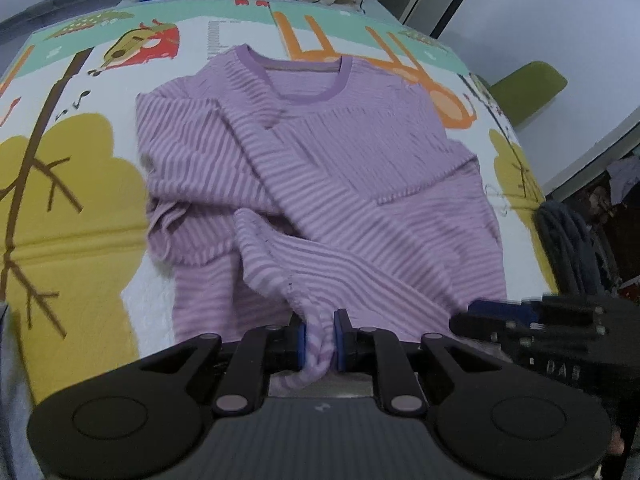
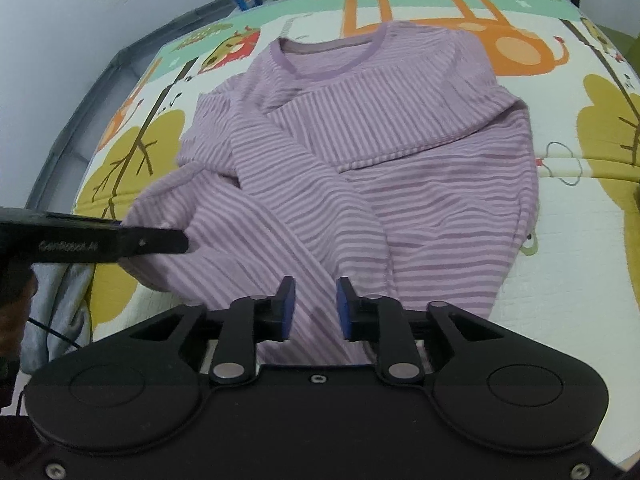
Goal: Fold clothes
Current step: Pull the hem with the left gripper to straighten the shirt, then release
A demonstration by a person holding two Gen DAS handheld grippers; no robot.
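We have the purple striped sweater (image 1: 340, 168) spread on the cartoon play mat (image 1: 72, 208), collar toward the top of the frame, filling the middle of both views. Both sleeves are already crossed over the chest, so we judge the step in hand to be bringing the bottom edge up toward the collar. Our left gripper (image 1: 320, 338) is nearly closed, its blue pads pinching a bunched fold of the hem at the bottom centre of its view, with the cloth lifting off the mat in a ridge. Our right gripper (image 2: 316, 308) sits at the bottom centre of its own view with its fingers a little apart above the lower part of the sweater; fabric lies between them, but the pads do not seem to press on it, so we take it as holding nothing yet. To do this well, we should get the right side gripping the hem at a matching spot before lifting further, otherwise the left corner drags the cloth askew. Then we carry both corners together, low and level, toward the collar, keeping the crossed sleeves from sliding, and lay the edge down square.
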